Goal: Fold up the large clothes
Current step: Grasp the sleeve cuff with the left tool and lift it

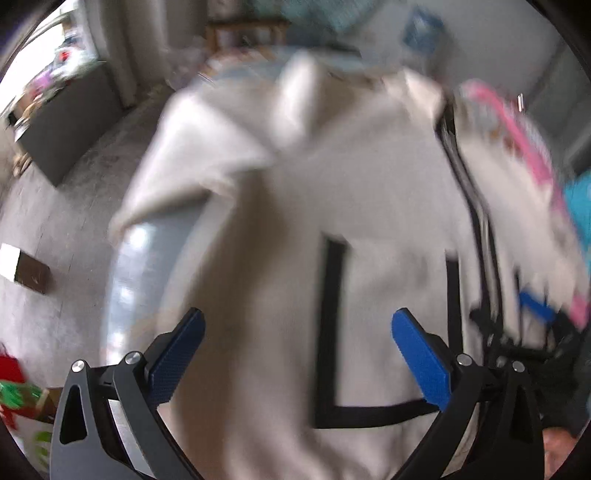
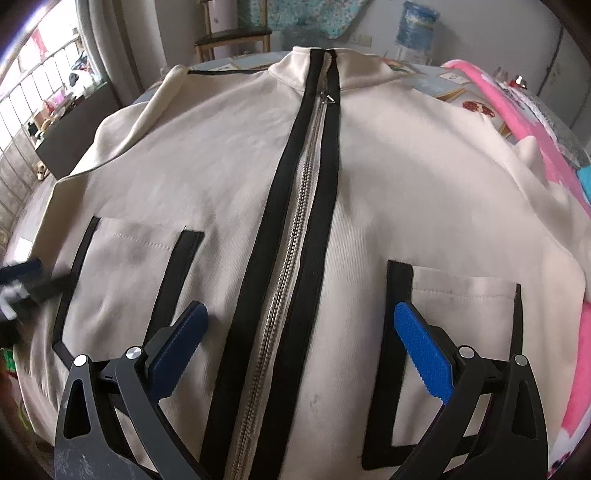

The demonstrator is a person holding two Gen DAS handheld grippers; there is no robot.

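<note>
A cream jacket (image 2: 229, 162) with black trim, a central zipper (image 2: 295, 236) and two black-edged pockets lies face up and spread out on a table. My right gripper (image 2: 297, 314) is open and empty, hovering over the lower zipper between the pockets. My left gripper (image 1: 297, 321) is open and empty above the jacket's left pocket (image 1: 388, 317); that view is blurred by motion. The left gripper (image 2: 22, 277) also shows at the jacket's left edge in the right wrist view, and the right gripper (image 1: 535, 310) shows at the right of the left wrist view.
A pink patterned cloth (image 2: 532, 147) lies along the jacket's right side. A wooden chair (image 2: 232, 37) and a water bottle (image 2: 415, 29) stand beyond the table. A dark cabinet (image 2: 74, 125) and window bars are at the left. A box (image 1: 24, 267) lies on the floor.
</note>
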